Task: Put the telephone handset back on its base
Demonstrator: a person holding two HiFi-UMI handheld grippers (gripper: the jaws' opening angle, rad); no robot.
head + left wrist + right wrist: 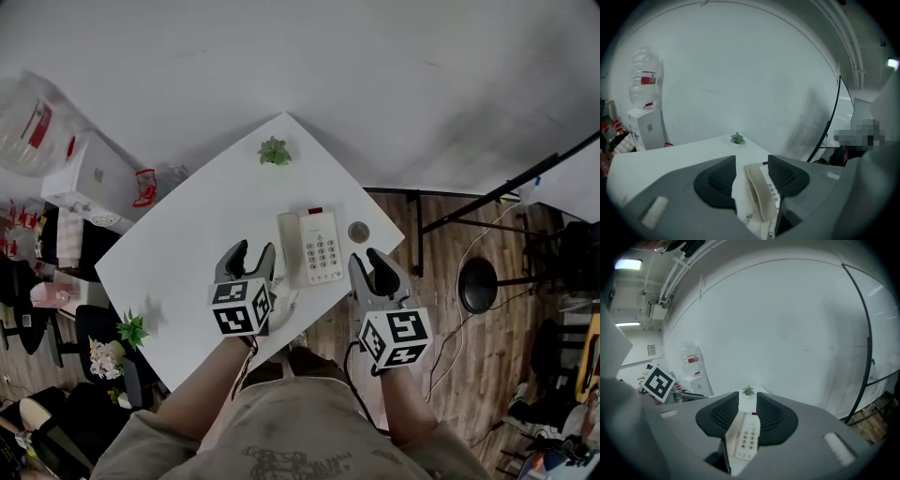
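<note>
Handset (pixel 291 246) looks seated in its cradle along the left side of the base (pixel 322 249), flat and lined up, near the front edge of the tabletop (pixel 197 216). Left claw (pixel 251 255) is open with nothing between the jaws. It hangs just left of the base, not touching. Right claw (pixel 369 264) is partly open, also empty, just right of the base. Both claw views show handset and base beyond the gap, not in it. My read: placing is done. All that's left is backing off, maybe checking it sits fully down.
</note>
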